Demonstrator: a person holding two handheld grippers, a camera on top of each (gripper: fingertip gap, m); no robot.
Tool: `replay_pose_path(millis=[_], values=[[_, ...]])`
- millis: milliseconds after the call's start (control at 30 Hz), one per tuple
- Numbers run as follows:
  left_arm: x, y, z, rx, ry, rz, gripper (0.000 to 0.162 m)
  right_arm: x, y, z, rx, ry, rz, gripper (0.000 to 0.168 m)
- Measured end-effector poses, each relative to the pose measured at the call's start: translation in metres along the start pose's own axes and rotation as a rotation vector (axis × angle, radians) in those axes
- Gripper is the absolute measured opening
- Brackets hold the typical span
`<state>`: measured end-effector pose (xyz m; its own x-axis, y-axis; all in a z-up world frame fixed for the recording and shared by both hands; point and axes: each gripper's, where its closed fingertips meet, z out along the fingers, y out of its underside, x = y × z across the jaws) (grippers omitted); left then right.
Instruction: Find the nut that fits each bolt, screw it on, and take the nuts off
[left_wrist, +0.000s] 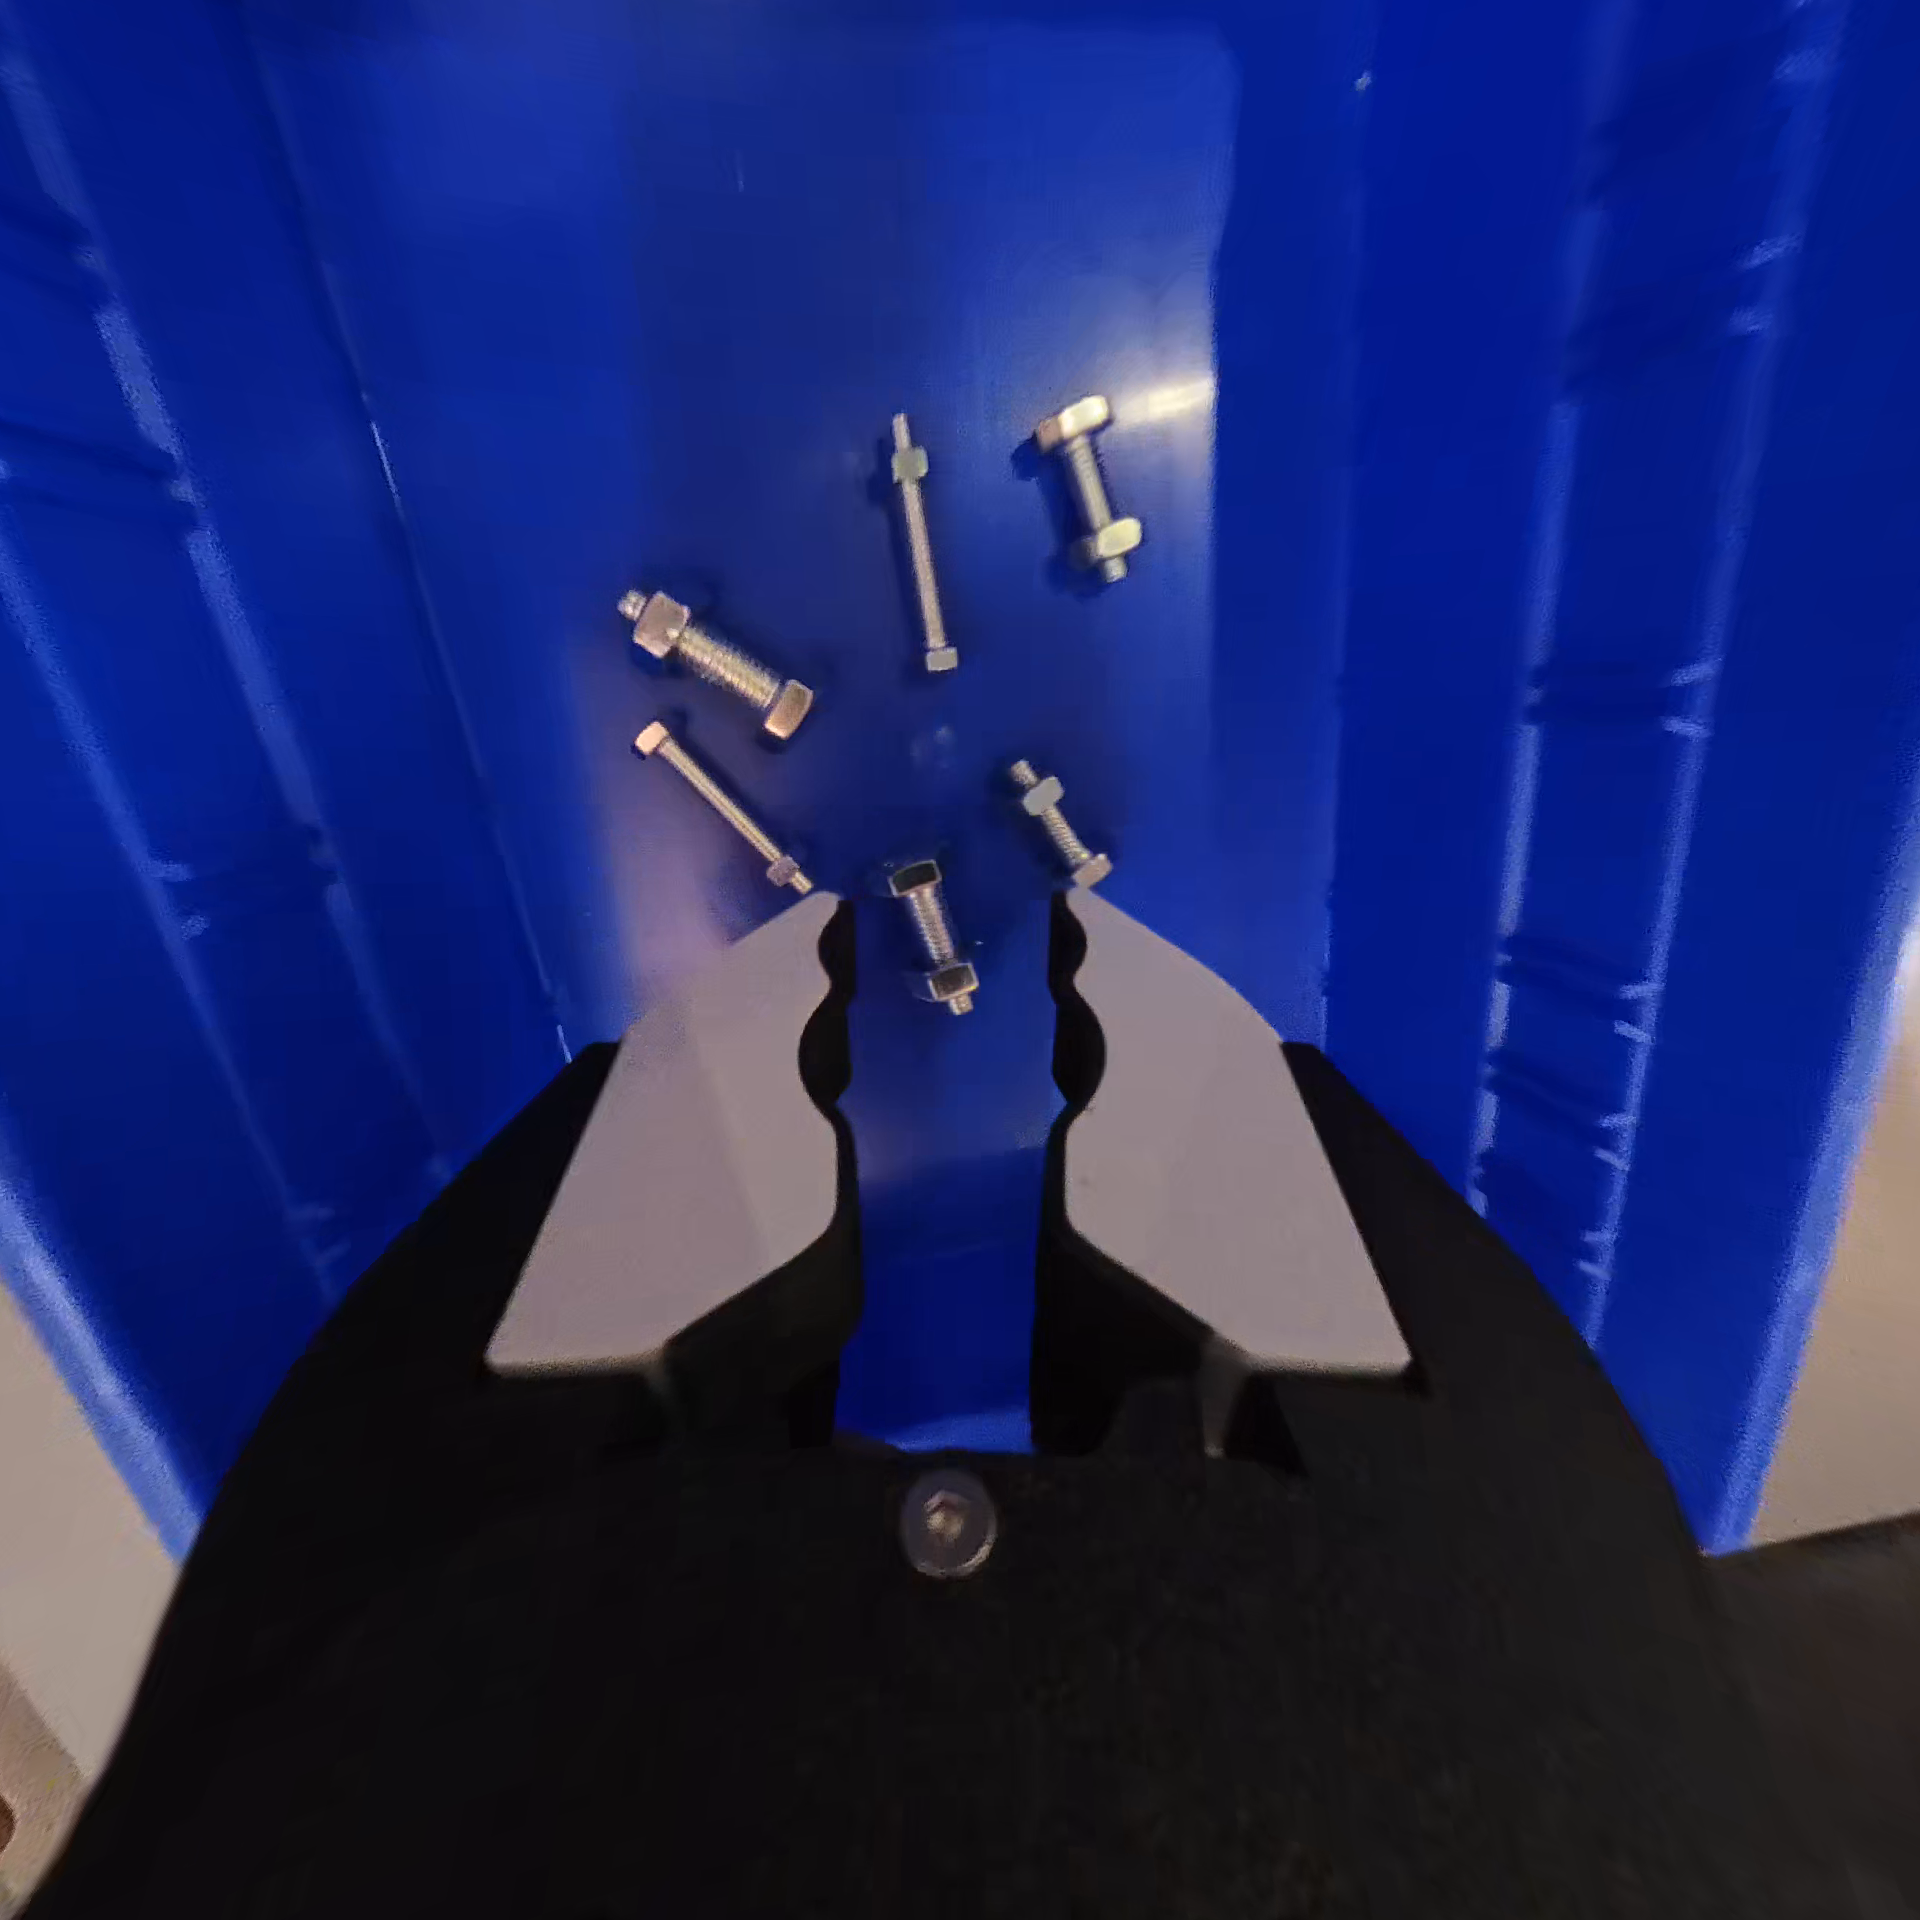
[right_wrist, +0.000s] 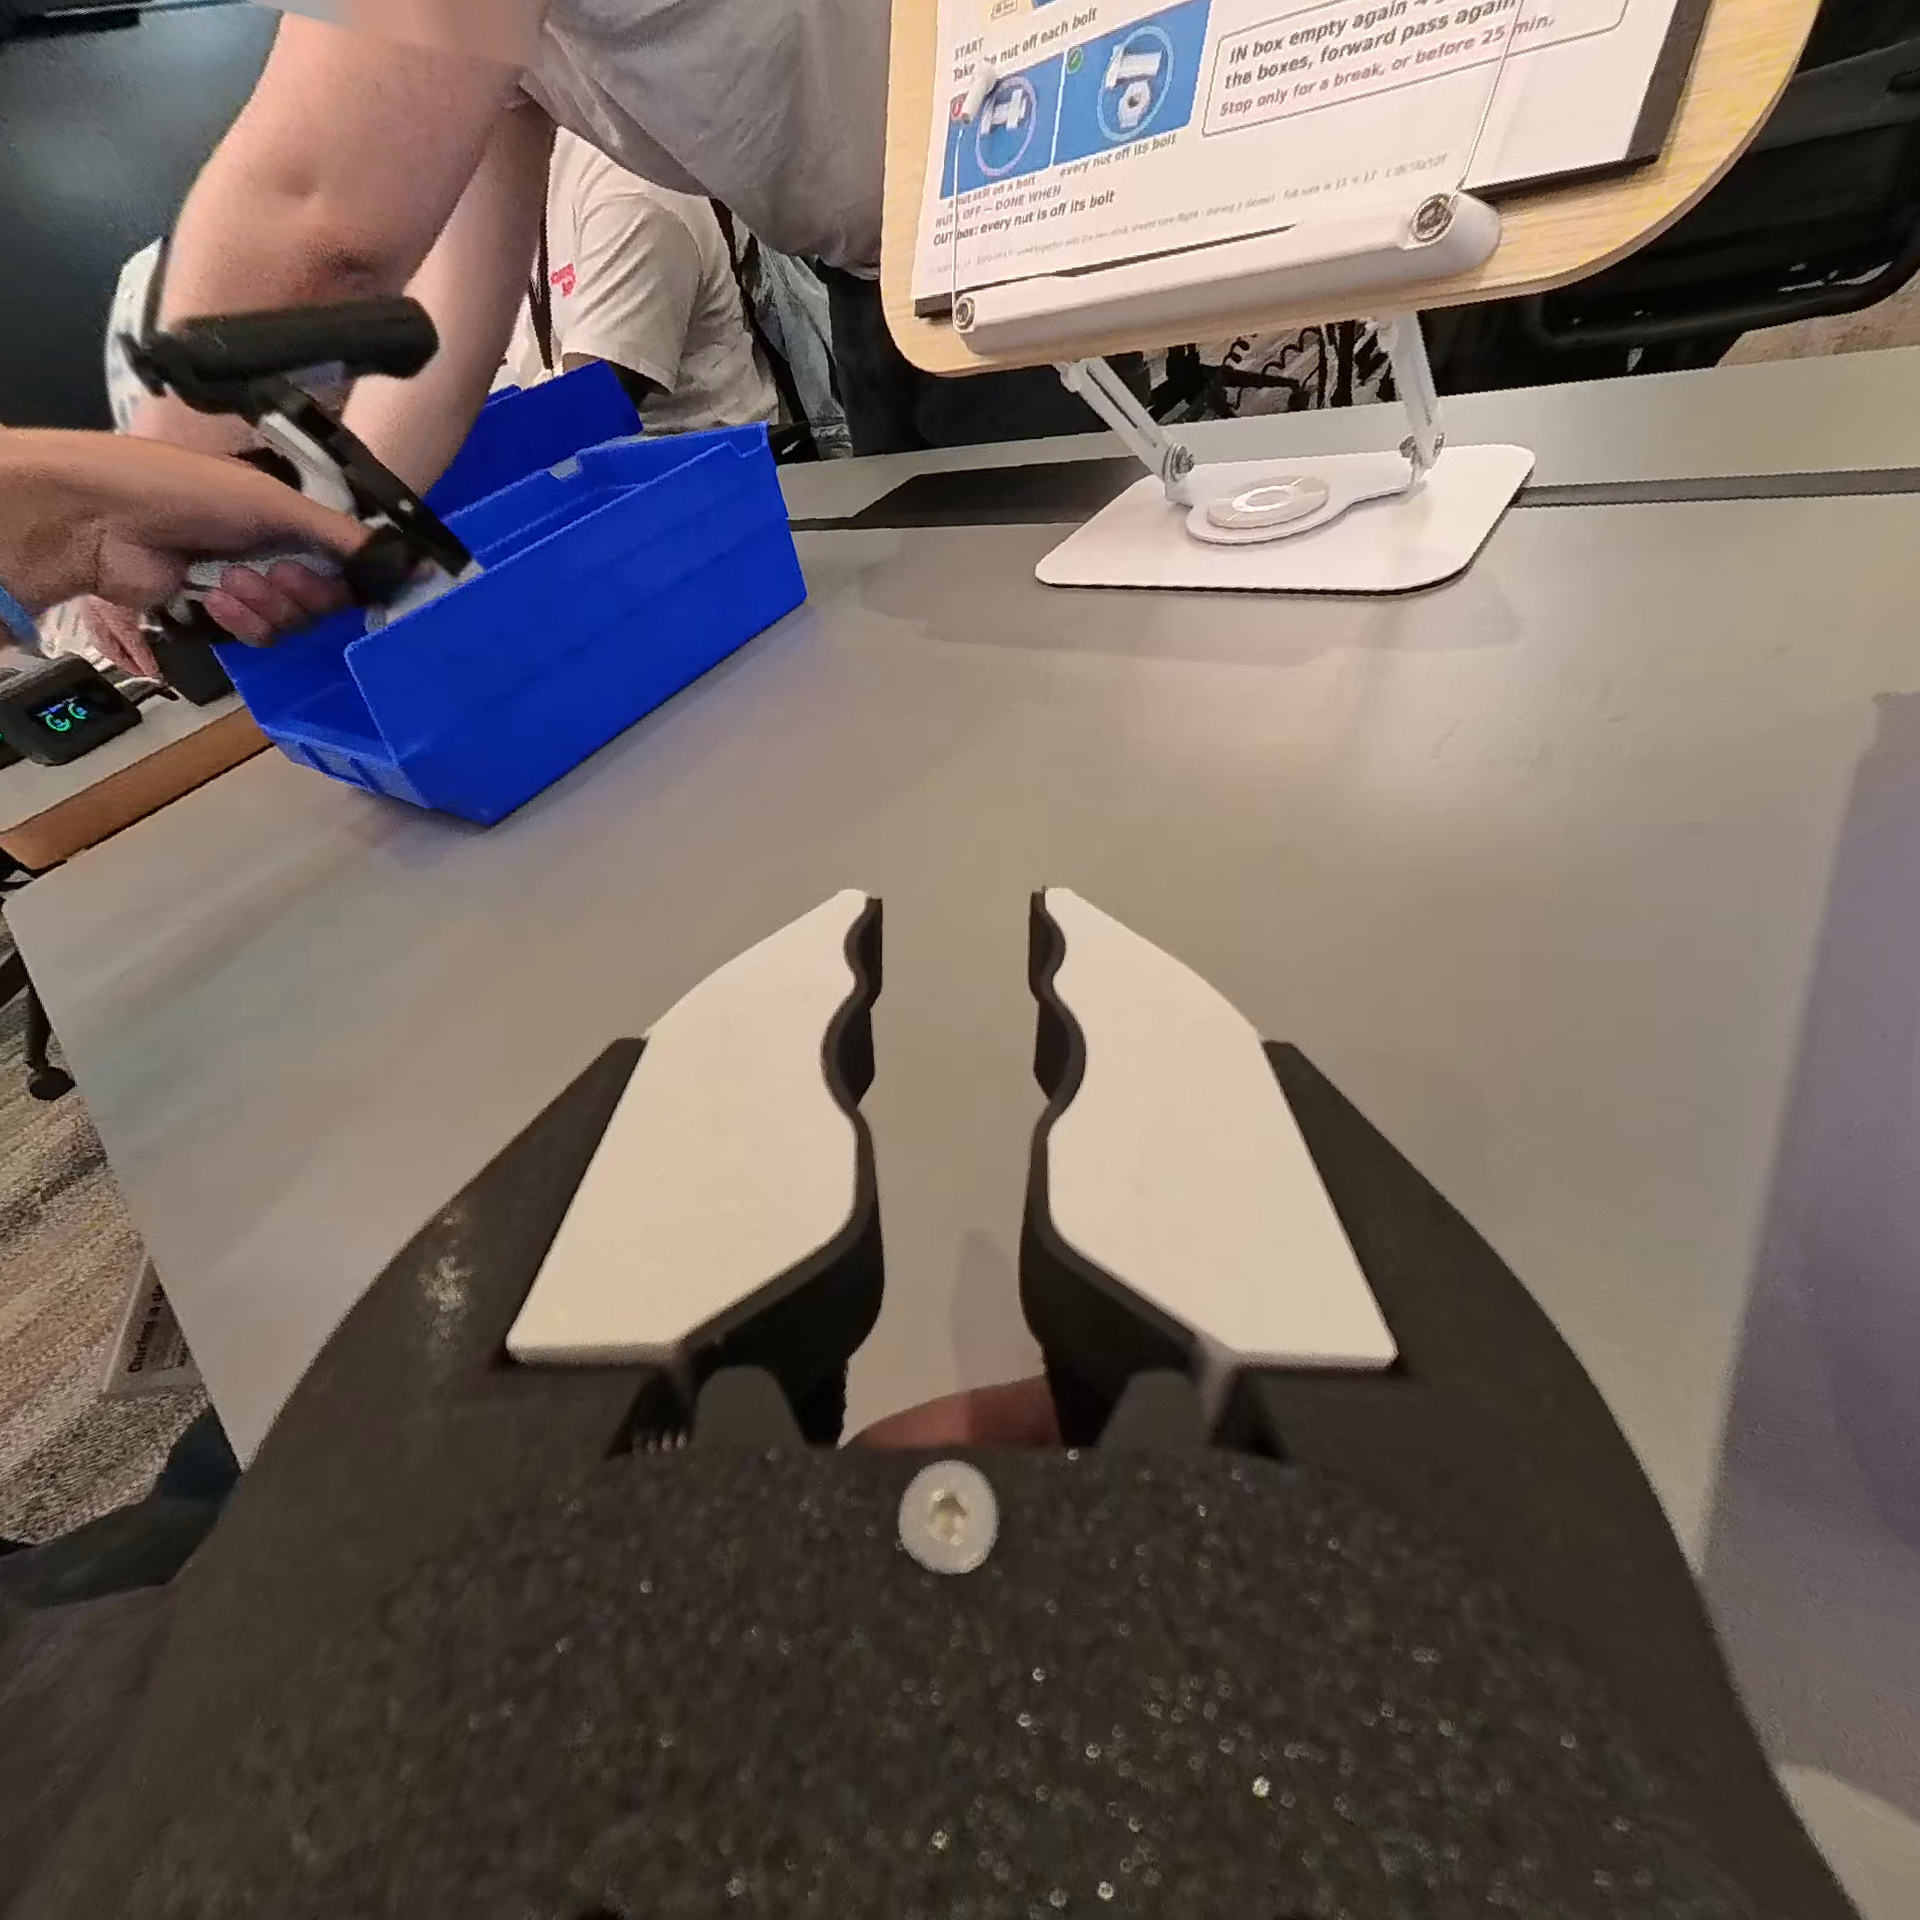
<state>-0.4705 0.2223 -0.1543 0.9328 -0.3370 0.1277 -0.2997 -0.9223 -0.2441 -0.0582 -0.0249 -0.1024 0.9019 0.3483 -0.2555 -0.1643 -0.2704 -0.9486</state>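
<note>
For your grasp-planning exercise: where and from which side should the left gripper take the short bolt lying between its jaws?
Grip the short bolt on its bare threaded shank, between head and nut. Come straight down from above with the left gripper, one jaw on each side: it lies flat in the blue bin, lengthwise in the open gap.

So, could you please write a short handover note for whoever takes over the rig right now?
Left gripper: jaws open, empty, lowered into the blue plastic bin, a short steel bolt between its tips.
Right gripper: jaws open, empty, over the grey table.
Six bolts lie in the bin, each with a nut on.
Done: nothing removed yet.
Left: unscrew all six nuts.
</note>
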Motion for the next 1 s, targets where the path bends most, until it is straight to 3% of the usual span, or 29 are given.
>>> replay_pose_path(millis=[267,333,533,633,800,900,1000], values=[[-0.005,0.007,0.028,-0.071,-0.009,-0.025,0.035,-0.005,0.004,0.003,-0.023,-0.013,-0.010,0.026],[-0.008,0.005,0.032,-0.073,-0.025,-0.028,0.020,-0.007,0.005,0.004,-0.027,-0.014,-0.016,0.026],[-0.014,0.004,0.026,-0.014,-0.015,-0.018,0.019,-0.009,0.008,0.004,-0.039,-0.017,-0.028,0.025],[-0.006,-0.003,-0.001,0.160,0.073,-0.009,0.019,-0.007,0.008,0.004,-0.038,-0.013,-0.028,0.024],[0.054,-0.013,-0.084,0.570,0.334,0.102,0.019,-0.010,0.011,0.010,-0.054,-0.026,-0.037,0.023],[0.110,-0.007,-0.130,0.731,0.587,0.135,0.018,-0.037,0.007,0.026,-0.072,-0.171,0.042,0.023],[0.170,0.002,-0.152,0.762,0.786,0.193,0.019,-0.085,-0.006,0.046,-0.082,-0.405,0.162,0.025]])
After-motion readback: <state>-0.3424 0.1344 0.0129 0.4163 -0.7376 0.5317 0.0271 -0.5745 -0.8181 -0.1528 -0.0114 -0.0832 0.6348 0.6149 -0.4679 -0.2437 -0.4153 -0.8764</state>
